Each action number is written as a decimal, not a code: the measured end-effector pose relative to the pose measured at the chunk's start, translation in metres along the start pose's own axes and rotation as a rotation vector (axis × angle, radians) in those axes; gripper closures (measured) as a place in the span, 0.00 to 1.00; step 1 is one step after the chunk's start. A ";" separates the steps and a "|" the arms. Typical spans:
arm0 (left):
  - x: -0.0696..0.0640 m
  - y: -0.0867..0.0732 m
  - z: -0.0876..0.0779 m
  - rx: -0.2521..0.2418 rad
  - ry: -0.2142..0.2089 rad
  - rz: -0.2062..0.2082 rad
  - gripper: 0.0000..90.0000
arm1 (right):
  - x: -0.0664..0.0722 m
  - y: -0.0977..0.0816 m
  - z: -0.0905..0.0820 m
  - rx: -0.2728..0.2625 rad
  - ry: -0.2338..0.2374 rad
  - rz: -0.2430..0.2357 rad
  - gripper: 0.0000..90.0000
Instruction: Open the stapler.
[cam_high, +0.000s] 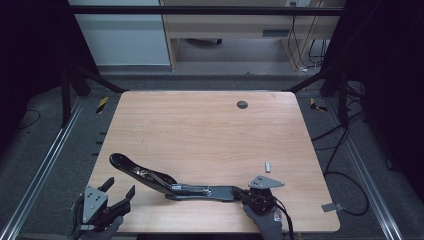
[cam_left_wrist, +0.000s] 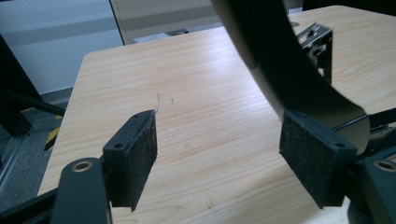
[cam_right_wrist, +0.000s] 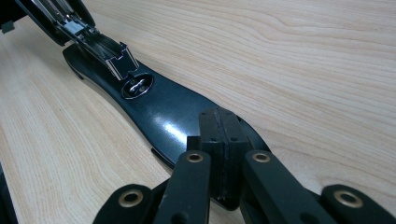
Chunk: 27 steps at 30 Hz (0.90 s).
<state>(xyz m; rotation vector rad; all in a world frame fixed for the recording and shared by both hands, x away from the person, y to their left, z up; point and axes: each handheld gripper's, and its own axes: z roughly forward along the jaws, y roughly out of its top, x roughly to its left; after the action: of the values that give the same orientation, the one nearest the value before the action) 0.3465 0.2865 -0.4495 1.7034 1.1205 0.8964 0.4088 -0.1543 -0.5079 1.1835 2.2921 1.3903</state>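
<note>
A long black stapler (cam_high: 170, 182), swung open so its upper arm rises away from its flat base, lies near the front edge of the light wooden surface (cam_high: 200, 125). The right gripper (cam_high: 248, 196) rests on the right end of the base, its jaws pressed together with nothing between them; in the right gripper view the closed pads sit on the glossy black base plate (cam_right_wrist: 173, 116), beyond which the metal staple channel (cam_right_wrist: 100, 44) lies exposed. The left gripper (cam_high: 120, 192) hovers at the front left corner, jaws wide apart and empty, close to the raised arm's tip. A small white object (cam_high: 268, 166) lies behind the right gripper.
</note>
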 end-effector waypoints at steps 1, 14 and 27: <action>0.000 -0.002 0.001 0.004 0.001 0.000 0.32 | 0.000 0.000 0.000 -0.001 0.001 -0.002 1.00; 0.005 -0.019 0.018 0.041 0.043 -0.027 0.51 | 0.000 0.002 0.001 0.002 -0.011 -0.007 1.00; 0.013 -0.025 0.029 0.048 0.059 -0.016 0.60 | -0.005 0.010 -0.007 -0.016 -0.052 -0.013 0.94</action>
<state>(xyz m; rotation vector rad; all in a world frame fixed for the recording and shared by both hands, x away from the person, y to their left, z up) 0.3692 0.2958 -0.4819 1.7138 1.2018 0.9216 0.4130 -0.1601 -0.4972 1.1837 2.2452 1.3549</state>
